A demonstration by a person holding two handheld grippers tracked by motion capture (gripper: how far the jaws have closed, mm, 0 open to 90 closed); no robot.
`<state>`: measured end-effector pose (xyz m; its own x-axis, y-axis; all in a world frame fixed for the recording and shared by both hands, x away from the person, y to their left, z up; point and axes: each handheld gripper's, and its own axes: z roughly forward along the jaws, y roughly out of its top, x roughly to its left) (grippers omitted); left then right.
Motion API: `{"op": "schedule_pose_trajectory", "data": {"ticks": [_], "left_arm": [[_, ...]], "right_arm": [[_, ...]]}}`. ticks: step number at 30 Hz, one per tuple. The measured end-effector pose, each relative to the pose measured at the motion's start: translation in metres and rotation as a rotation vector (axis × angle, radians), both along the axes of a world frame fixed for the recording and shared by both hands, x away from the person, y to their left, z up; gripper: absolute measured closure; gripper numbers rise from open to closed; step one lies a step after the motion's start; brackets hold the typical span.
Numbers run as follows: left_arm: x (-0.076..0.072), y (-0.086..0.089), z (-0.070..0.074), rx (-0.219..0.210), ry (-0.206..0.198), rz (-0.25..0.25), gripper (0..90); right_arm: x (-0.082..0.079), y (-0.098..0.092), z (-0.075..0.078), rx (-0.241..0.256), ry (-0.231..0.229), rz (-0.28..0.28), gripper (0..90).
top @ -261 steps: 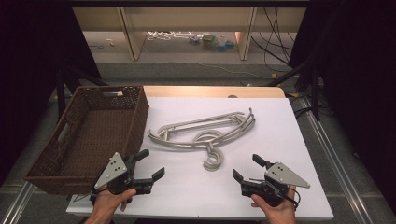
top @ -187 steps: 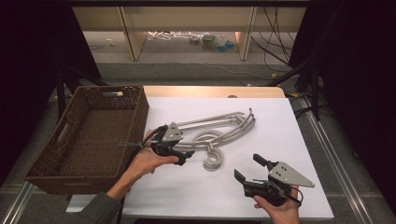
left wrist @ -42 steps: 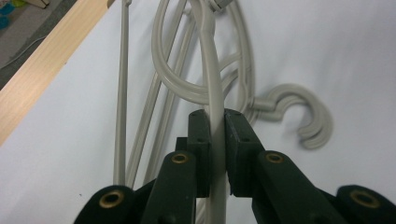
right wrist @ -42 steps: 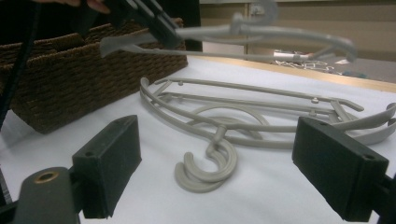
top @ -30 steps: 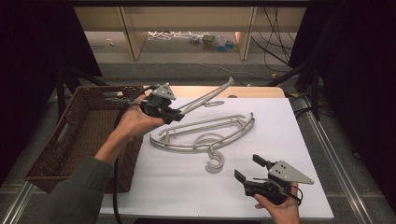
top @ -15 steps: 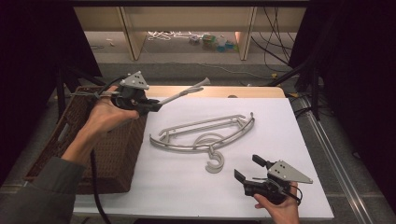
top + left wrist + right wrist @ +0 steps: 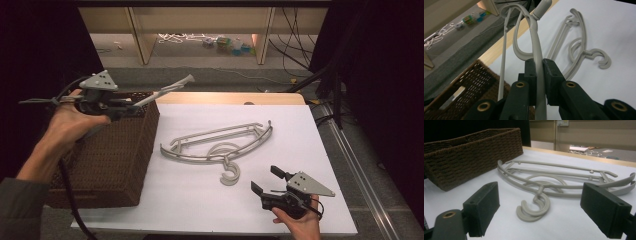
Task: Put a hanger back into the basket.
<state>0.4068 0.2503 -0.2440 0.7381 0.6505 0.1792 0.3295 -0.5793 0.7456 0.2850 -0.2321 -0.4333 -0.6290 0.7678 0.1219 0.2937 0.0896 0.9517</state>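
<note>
Left gripper (image 7: 131, 105) fingers clamp a light, stiff, slippery plastic hanger (image 7: 534, 37) by its arm above the basket (image 7: 107, 155); right gripper (image 7: 544, 210) fingers gape wide, empty.

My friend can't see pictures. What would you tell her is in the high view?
A person's left gripper holds a grey hanger in the air above a brown basket. More hangers lie stacked on the white table. The right gripper rests open near the table's front edge.
</note>
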Motion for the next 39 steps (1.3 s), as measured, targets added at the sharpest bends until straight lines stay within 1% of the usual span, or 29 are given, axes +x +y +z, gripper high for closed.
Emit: {"op": "schedule_pose_trajectory", "data": {"ticks": [1,3,4,6,7,8,9,11,13,14,17,19,21,22,24,25,26,27,28,29,30,31,32,34,35,36,37,38,39], "left_arm": [[-0.001,0.005,0.000,-0.004,0.001,0.006,81.7],[-0.004,0.018,-0.002,-0.025,0.007,0.028,81.7],[-0.006,0.023,-0.003,-0.025,0.008,0.034,81.7],[-0.009,0.034,-0.004,-0.023,0.006,0.044,81.7],[-0.011,0.038,-0.006,-0.051,0.000,0.063,81.7],[-0.012,0.041,-0.007,-0.055,0.003,0.063,81.7],[-0.014,0.046,-0.009,-0.060,-0.001,0.074,81.7],[-0.016,0.053,-0.013,-0.060,0.004,0.073,81.7],[-0.019,0.059,-0.016,-0.059,0.005,0.084,81.7],[-0.020,0.062,-0.017,-0.064,0.005,0.088,81.7],[-0.024,0.073,-0.021,-0.076,-0.003,0.109,81.7],[-0.027,0.079,-0.023,-0.078,-0.003,0.114,81.7],[-0.030,0.084,-0.025,-0.085,0.000,0.117,81.7],[-0.032,0.088,-0.026,-0.091,0.001,0.130,81.7],[-0.036,0.095,-0.026,-0.090,-0.001,0.136,81.7],[-0.037,0.098,-0.027,-0.098,-0.003,0.133,81.7],[-0.040,0.101,-0.027,-0.091,0.005,0.135,81.7],[-0.041,0.102,-0.029,-0.110,0.006,0.132,81.7],[-0.041,0.106,-0.029,-0.088,-0.012,0.113,81.7],[-0.047,0.107,-0.031,-0.094,0.008,0.147,81.7],[-0.048,0.109,-0.032,-0.079,0.008,0.143,81.7],[-0.048,0.110,-0.033,-0.090,0.006,0.141,81.7],[-0.050,0.111,-0.035,-0.097,0.012,0.143,81.7],[-0.051,0.112,-0.039,-0.097,0.026,0.140,81.7],[-0.051,0.112,-0.042,-0.098,0.019,0.139,81.7],[-0.050,0.112,-0.044,-0.098,0.030,0.134,81.7],[-0.050,0.112,-0.046,-0.098,0.024,0.139,81.7],[-0.049,0.113,-0.048,-0.098,0.027,0.138,81.7],[-0.049,0.114,-0.050,-0.112,0.034,0.140,81.7]], "right_arm": [[0.000,0.000,0.000,0.002,0.000,-0.003,16.5],[0.000,0.000,0.000,0.007,-0.002,-0.005,16.5],[0.001,0.000,-0.001,0.008,-0.010,-0.007,16.5],[0.001,0.000,-0.001,0.009,-0.010,-0.007,16.4],[0.001,0.000,-0.001,0.010,-0.010,-0.007,16.5],[0.001,0.000,-0.001,0.009,-0.011,-0.006,16.5],[0.001,0.000,-0.001,0.005,-0.006,-0.005,16.5],[0.001,0.000,-0.001,0.000,-0.004,-0.003,16.4],[0.001,0.000,0.000,-0.007,0.001,-0.007,16.5],[0.001,0.000,-0.001,0.000,-0.003,-0.004,16.4],[0.001,0.000,0.000,0.000,-0.004,-0.004,16.4],[0.000,-0.001,0.000,-0.008,0.002,-0.007,16.4],[0.001,0.000,0.000,-0.006,0.000,-0.007,16.5],[0.001,0.000,0.000,-0.005,0.001,-0.006,16.4],[0.001,0.000,-0.001,-0.006,0.001,-0.007,16.4],[0.000,-0.001,0.000,-0.010,0.009,-0.005,16.4],[0.000,-0.001,0.000,-0.013,0.011,-0.007,16.4],[0.000,-0.001,0.000,-0.008,0.008,-0.006,16.4],[0.001,0.000,-0.001,-0.002,0.002,-0.008,16.4],[0.001,0.000,-0.001,-0.005,0.004,-0.007,16.4],[0.001,0.000,-0.001,-0.007,0.004,-0.008,16.4],[0.001,0.000,-0.001,-0.002,0.002,-0.009,16.4],[0.001,0.000,-0.001,-0.008,0.006,-0.008,16.4],[0.001,0.000,-0.001,-0.016,0.006,-0.010,16.5],[0.001,0.000,-0.001,-0.016,0.005,-0.009,16.4],[0.001,0.000,-0.001,-0.016,0.004,-0.008,16.5],[0.001,0.000,0.000,-0.021,0.010,-0.006,16.4],[0.001,0.000,0.000,-0.020,0.009,-0.006,16.4],[0.000,0.000,0.000,-0.021,0.009,-0.007,16.5]]}}
